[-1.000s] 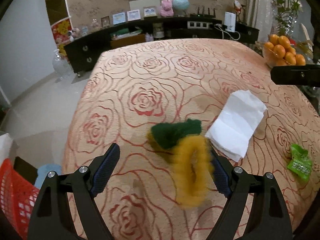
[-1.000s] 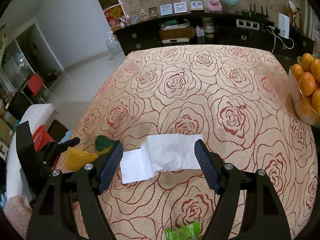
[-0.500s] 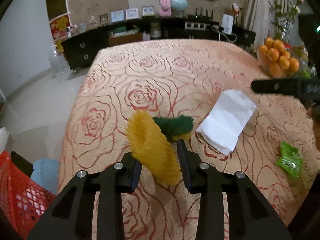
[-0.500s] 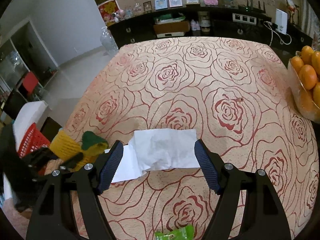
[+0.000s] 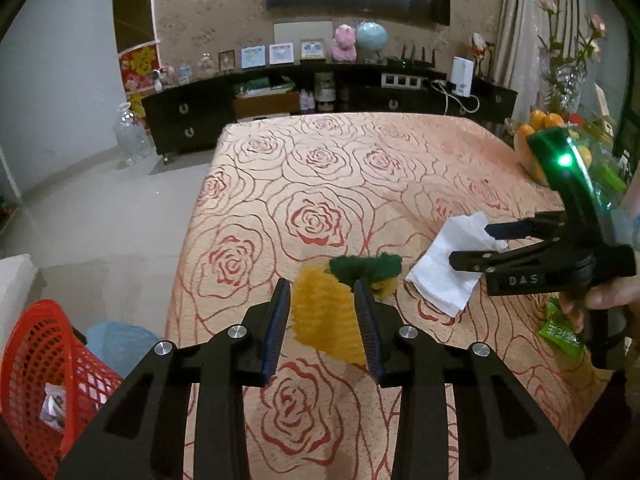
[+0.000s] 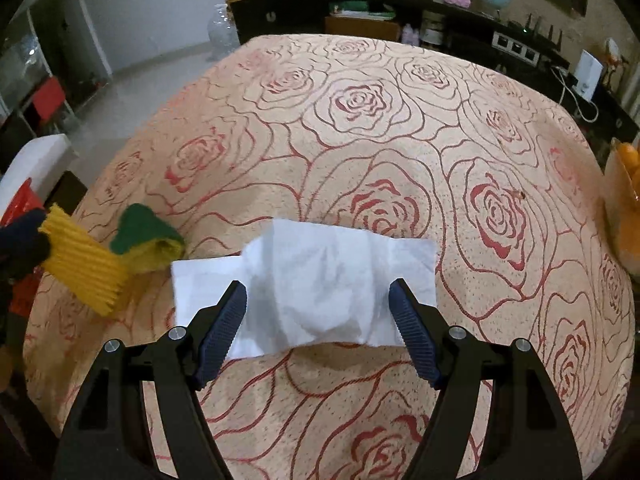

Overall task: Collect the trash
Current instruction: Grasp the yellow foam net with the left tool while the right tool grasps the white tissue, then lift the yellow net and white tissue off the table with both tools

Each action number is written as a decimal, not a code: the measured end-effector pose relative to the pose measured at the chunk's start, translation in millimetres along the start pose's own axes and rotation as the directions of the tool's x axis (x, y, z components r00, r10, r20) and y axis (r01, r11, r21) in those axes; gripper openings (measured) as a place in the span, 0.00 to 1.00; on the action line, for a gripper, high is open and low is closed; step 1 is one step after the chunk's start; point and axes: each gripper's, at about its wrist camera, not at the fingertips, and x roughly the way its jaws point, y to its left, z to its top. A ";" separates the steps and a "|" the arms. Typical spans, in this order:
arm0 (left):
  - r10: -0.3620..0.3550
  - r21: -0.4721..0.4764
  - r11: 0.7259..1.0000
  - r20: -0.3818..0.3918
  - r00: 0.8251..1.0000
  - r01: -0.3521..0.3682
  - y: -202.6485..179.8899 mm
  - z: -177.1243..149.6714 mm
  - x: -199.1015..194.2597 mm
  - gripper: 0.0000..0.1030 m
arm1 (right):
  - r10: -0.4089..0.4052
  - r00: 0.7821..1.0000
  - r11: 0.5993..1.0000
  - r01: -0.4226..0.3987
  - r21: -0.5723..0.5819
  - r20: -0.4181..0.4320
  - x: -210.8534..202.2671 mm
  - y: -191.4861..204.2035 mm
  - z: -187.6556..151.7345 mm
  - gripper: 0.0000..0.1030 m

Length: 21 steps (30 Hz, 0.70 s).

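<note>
The left tool (image 5: pixel 322 320) was clamped on a yellow, ribbed foam net (image 5: pixel 324 314), its two blue pads pressing the net's sides; its jaws had just been closing, with the net between them. A green piece (image 5: pixel 366 266) sat at the net's far end, and whether that end touched the table (image 5: pixel 320 184) could not be told. The table wore a peach cloth with red roses. Taking the white tissue (image 6: pixel 320 280) as the landmark: it lay flat on the cloth, slightly crumpled, near the table's near edge. The net hung just to its left in the right wrist view (image 6: pixel 86 266), the green piece (image 6: pixel 140 226) close beside the tissue's left end. The right tool (image 6: pixel 318 330) stood over the tissue with its jaws apart, one pad at each side of the paper's middle and neither seen to squeeze it; in the left wrist view the same tool (image 5: pixel 470 246) reached in from the right above the tissue (image 5: pixel 448 268), held by a hand (image 5: pixel 608 300). A green wrapper (image 5: pixel 560 328) lay on the cloth nearer than the tissue and to its right, partly behind that hand. A bowl of oranges (image 5: pixel 544 124) stood well beyond the tissue at the table's right edge. A red basket (image 5: pixel 44 360) stood off the table, far to the tissue's left and lower, with a little scrap inside.
</note>
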 end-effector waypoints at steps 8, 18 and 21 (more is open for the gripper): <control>0.017 -0.024 1.000 0.023 1.000 -0.016 11.7 1.5 -10.8 0.31 | 0.015 1.000 0.999 -0.015 0.029 0.002 1.6 -8.2 4.7 0.34; 0.018 -0.066 0.998 -0.014 1.000 -0.019 23.8 -2.2 -5.0 0.32 | 0.095 0.994 0.994 -0.097 0.051 0.046 -17.3 -3.9 9.2 0.17; 0.005 -0.069 0.998 -0.036 0.999 -0.007 21.1 -4.0 1.2 0.49 | 0.110 0.992 0.992 -0.113 0.050 0.063 -24.6 -2.8 10.8 0.17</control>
